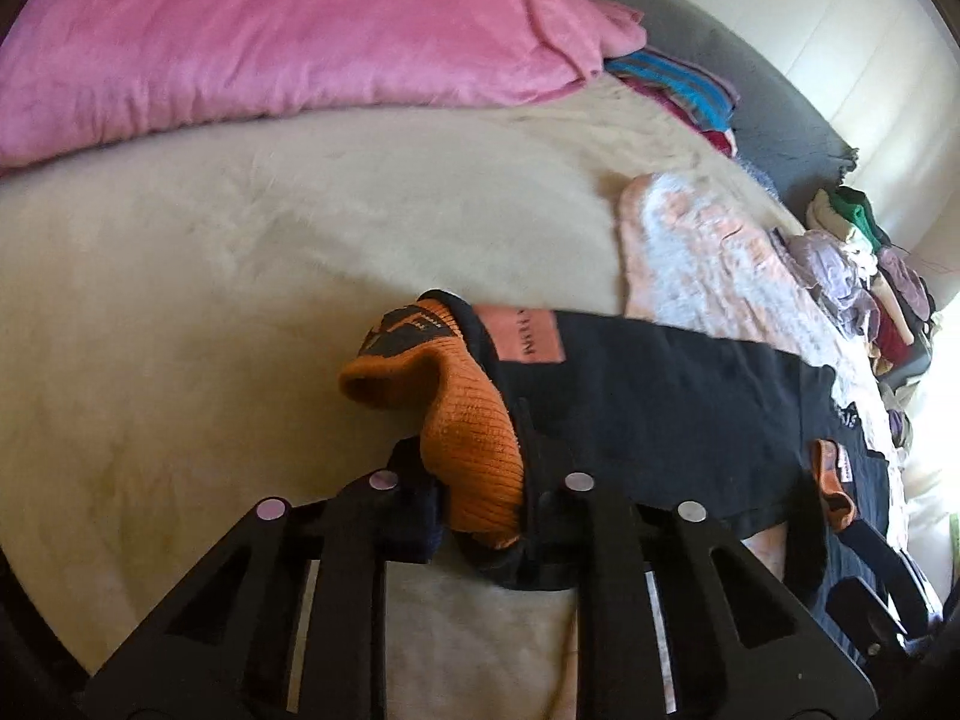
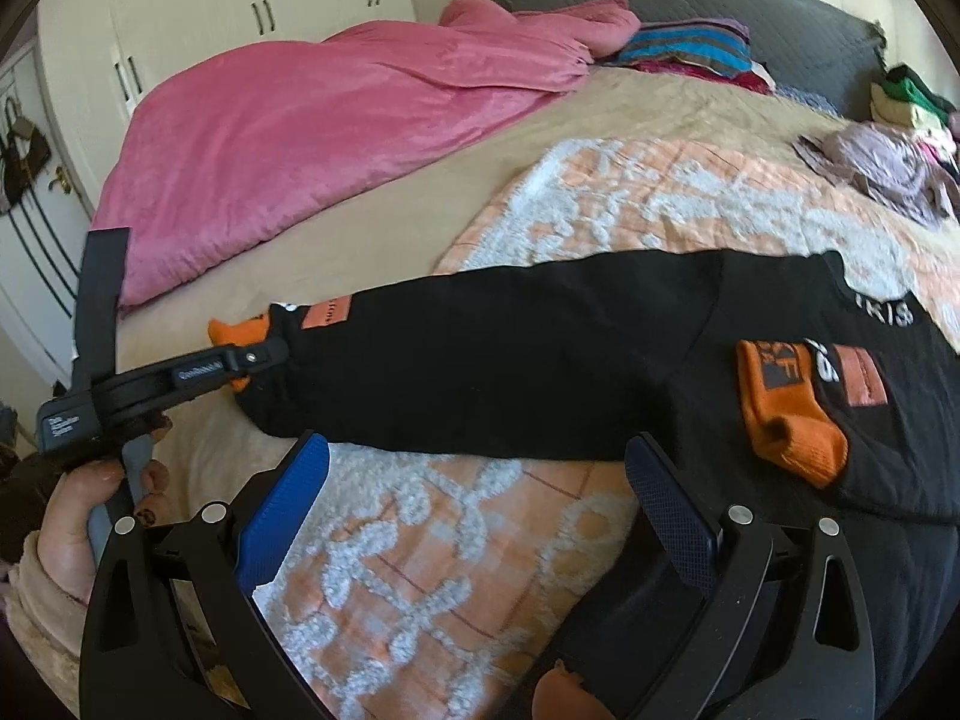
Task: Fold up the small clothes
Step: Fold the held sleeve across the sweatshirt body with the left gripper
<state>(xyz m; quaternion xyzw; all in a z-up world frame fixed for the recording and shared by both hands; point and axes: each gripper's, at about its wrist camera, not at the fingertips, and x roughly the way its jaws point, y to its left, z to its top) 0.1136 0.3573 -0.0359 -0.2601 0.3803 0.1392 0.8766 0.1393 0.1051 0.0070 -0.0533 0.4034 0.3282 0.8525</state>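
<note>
A small black top [image 2: 540,354] with orange cuffs lies spread on a bed. My left gripper [image 1: 480,480] is shut on the orange cuff [image 1: 462,450] of one sleeve and holds that sleeve stretched out to the left; the same gripper shows in the right wrist view [image 2: 252,360]. The other orange cuff [image 2: 786,414] lies folded onto the black body. My right gripper [image 2: 480,480] is open and empty, its blue pads [image 2: 282,516] just in front of the sleeve's near edge, above an orange-and-white mat [image 2: 420,570].
A pink blanket [image 2: 336,120] is heaped at the far left of the beige bed [image 1: 240,276]. Striped folded clothes [image 2: 690,48] lie by the grey headboard [image 2: 750,0]. A pile of loose clothes [image 2: 888,156] sits at the far right. White wardrobes [image 2: 240,6] stand behind.
</note>
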